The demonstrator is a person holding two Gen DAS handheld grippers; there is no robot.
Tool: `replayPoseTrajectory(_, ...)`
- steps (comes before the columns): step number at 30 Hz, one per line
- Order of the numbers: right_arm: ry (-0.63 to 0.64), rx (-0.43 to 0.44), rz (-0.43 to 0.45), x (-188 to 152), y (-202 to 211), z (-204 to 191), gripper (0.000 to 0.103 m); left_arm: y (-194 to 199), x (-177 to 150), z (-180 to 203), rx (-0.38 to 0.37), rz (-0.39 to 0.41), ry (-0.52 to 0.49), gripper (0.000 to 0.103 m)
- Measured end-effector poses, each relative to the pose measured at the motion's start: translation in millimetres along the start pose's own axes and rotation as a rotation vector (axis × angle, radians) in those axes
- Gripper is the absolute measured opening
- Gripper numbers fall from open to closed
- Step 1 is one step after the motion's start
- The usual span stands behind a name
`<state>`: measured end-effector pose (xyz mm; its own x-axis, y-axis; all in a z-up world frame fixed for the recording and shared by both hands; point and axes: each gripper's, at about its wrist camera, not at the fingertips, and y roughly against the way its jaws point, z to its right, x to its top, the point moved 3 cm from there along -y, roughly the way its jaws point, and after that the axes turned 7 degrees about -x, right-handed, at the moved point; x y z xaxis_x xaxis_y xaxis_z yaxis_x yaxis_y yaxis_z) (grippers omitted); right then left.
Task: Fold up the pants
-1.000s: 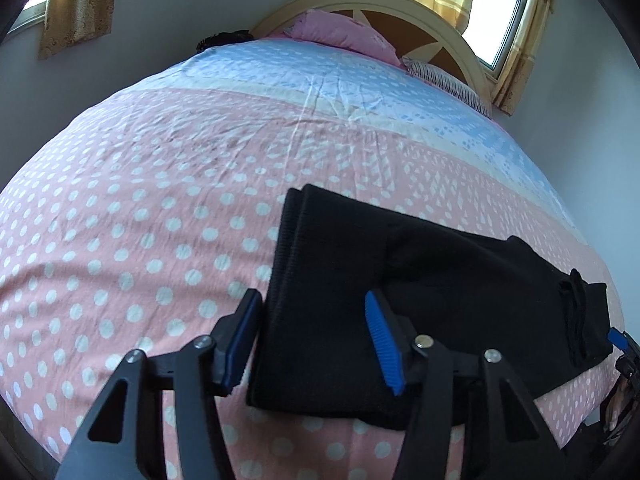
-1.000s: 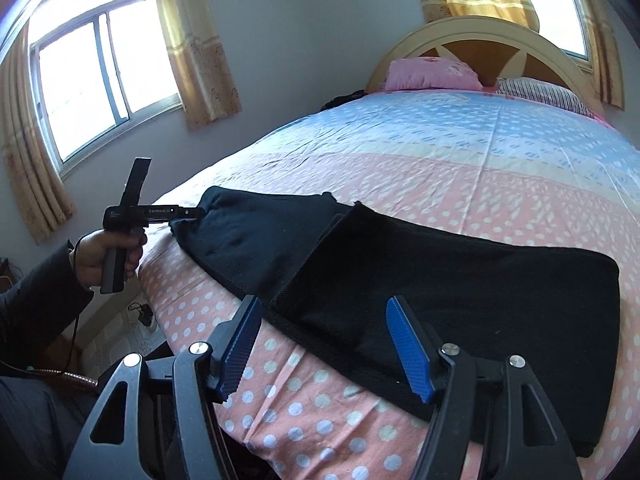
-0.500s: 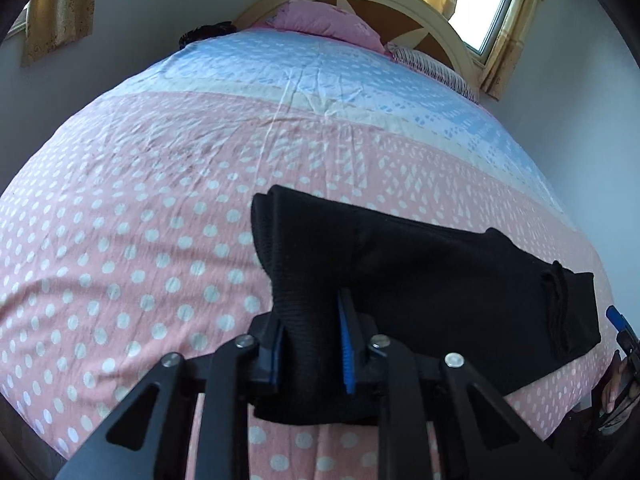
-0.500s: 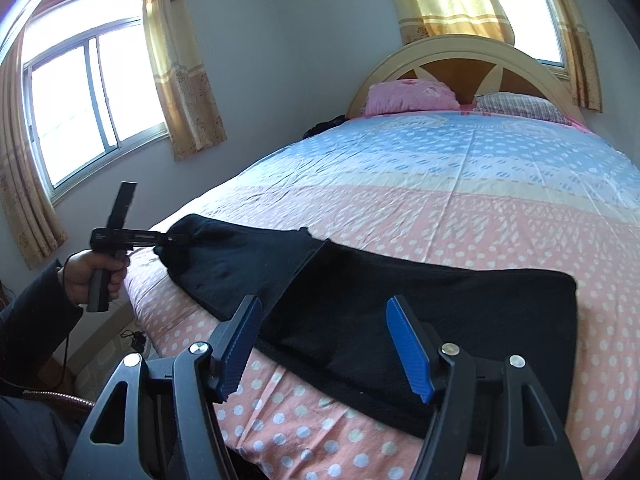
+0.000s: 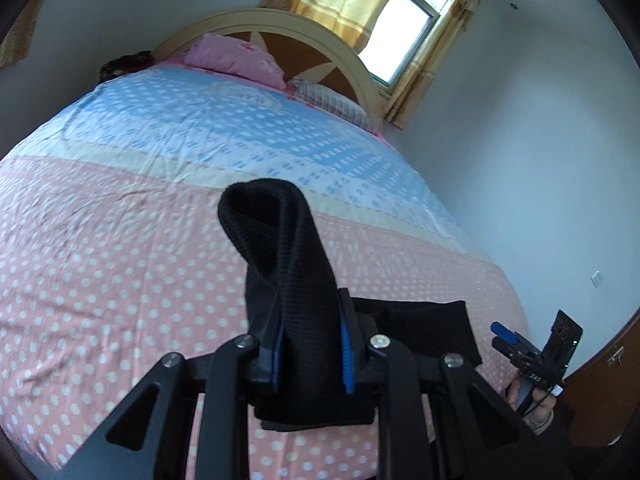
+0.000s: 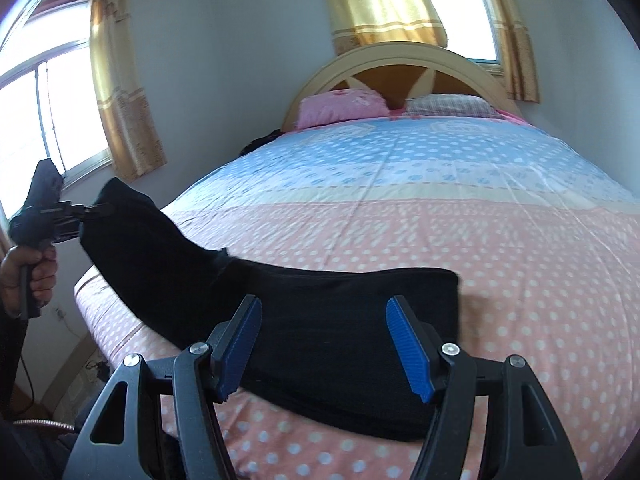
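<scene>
Left gripper (image 5: 308, 356) is clamped on one end of the black pants (image 5: 288, 264); its jaws have just been closing, and the cloth now stands bunched between the blue pads, rising toward 12 o'clock in the left wrist view. From the right wrist view I see this same end lifted off the bed (image 6: 440, 240) at about 9 o'clock, held by the left gripper (image 6: 94, 211), while the rest of the pants (image 6: 320, 320) lies flat along the near edge of the bed, from 9 o'clock to the centre.

Right gripper (image 6: 324, 346) has its jaws standing apart and holds nothing; it hovers above the other end of the pants, which shows between its fingers.

I judge the fabric to be a soft, rather thick knit. It sags at once where it is not supported, so it will not keep any shape by itself. It looks light and not slippery, so the pads should hold it well. For the right side I would take the far corner of the lying end, near 3 o'clock, catching all layers together, because a grip on one layer only would let the fold open.
</scene>
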<state>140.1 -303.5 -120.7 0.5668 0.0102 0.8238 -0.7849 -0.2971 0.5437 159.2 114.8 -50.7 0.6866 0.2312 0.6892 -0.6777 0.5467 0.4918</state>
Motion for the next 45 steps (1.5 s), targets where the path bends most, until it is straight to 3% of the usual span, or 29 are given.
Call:
replayPoseTrajectory(6,-0.191,-0.128,-0.003,-2.9,-3.6,56.4,0.066,-34.3,14.4,78.7,-0.148,-0.057,-0.075,0.023)
replayPoseTrajectory(11,-0.292,-0.182,-0.021,-8.1,-5.0,87.8,0.066,-70.4,14.6,134.4,-0.202,-0.127,-0.139,0.023)
replayPoseTrajectory(18,-0.320,-0.191,-0.004,-10.8,0.6,99.4,0.067,-121.3,10.0,174.8,-0.255,-0.221,-0.167,0.023)
replayPoseTrajectory(22,-0.327,-0.195,-0.016,-14.9,-4.4,103.0,0.067,-155.1,-2.6,191.5,-0.255,-0.280,-0.194,0.023)
replayPoseTrajectory(31,-0.362,-0.201,-0.039,-23.2,-13.9,115.6,0.067,-240.7,-58.4,191.4,-0.157,-0.435,-0.237,0.023)
replayPoseTrajectory(35,-0.385,-0.200,-0.050,-27.3,-16.9,121.1,0.067,-248.5,-72.8,204.3,-0.133,-0.428,-0.289,0.029)
replayPoseTrajectory(37,-0.402,-0.200,-0.050,-28.1,-16.5,124.8,0.067,-243.9,-73.1,213.9,-0.139,-0.401,-0.311,0.043)
replayPoseTrajectory(40,-0.424,-0.199,-0.031,-26.2,-10.0,129.3,0.067,-229.1,-68.2,229.3,-0.189,-0.353,-0.356,0.050)
replayPoseTrajectory(43,-0.433,-0.157,0.030,-15.2,8.0,125.0,0.067,-213.1,-61.4,227.3,-0.163,-0.292,-0.400,0.062)
replayPoseTrajectory(45,-0.391,-0.085,0.060,-4.3,18.9,110.2,0.067,-199.8,-55.8,214.0,-0.121,-0.242,-0.403,0.067)
